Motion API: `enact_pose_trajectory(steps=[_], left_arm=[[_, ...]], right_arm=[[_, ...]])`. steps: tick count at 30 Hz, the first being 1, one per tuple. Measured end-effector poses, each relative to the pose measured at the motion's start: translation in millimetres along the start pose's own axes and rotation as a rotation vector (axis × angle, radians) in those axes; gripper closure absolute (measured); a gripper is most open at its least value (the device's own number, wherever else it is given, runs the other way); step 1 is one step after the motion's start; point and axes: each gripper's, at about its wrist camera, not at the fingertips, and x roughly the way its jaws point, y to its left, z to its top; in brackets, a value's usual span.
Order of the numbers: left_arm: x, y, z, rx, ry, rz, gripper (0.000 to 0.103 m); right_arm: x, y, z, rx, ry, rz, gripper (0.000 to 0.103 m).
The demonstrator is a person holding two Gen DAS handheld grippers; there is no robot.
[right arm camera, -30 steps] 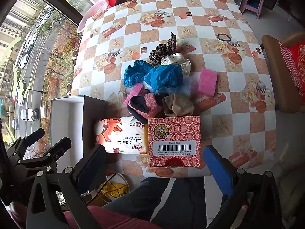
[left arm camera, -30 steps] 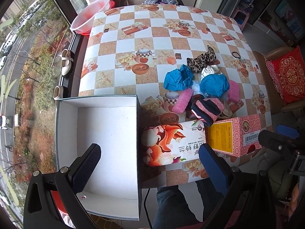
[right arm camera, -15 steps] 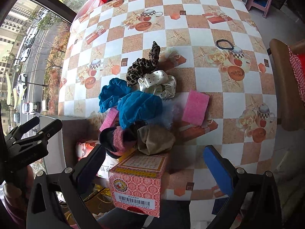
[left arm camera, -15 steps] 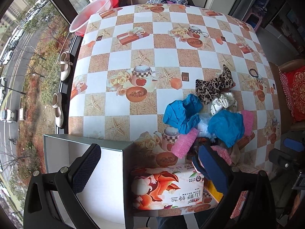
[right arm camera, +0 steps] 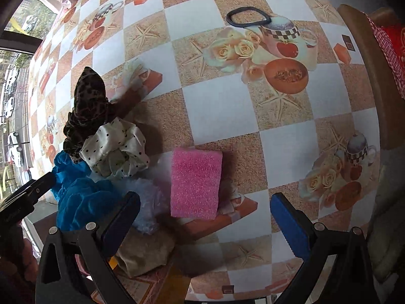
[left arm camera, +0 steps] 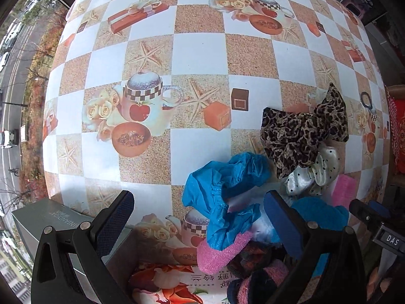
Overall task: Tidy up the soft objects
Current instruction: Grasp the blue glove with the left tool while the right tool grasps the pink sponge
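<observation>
A heap of soft things lies on the checked tablecloth. In the left wrist view my left gripper is open just above a crumpled blue cover. A pink sponge and a dark striped sock lie below it. A leopard scrunchie and a polka-dot scrunchie sit further right. In the right wrist view my right gripper is open over a second pink sponge. The polka-dot scrunchie, a blue fuzzy piece and a beige cloth lie to its left.
A grey box stands at the near left table edge, next to a flowered tissue pack. A red patterned carton lies by the beige cloth. A black hair tie lies further out. A chair stands at the right.
Both grippers have moved forward and down toward the heap. The box, tissue pack and carton have slid to the bottom of the views. Both stay open.
</observation>
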Motion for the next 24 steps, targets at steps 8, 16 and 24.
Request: enact_pose_trajectory(steps=[8, 16, 24], left_arm=[[31.3, -6.2, 9.4, -0.003, 0.092, 0.029, 0.018], [46.8, -3.7, 12.2, -0.002, 0.116, -0.049, 0.076], [-13.4, -4.4, 5.8, -0.005, -0.008, -0.103, 0.090]], right_arm=[[40.9, -5.4, 14.4, 0.034, 0.025, -0.051, 0.000], [36.6, 12.3, 7.9, -0.136, -0.025, -0.150, 0.026], [4.7, -4.3, 4.1, -0.128, -0.070, -0.043, 0.052]])
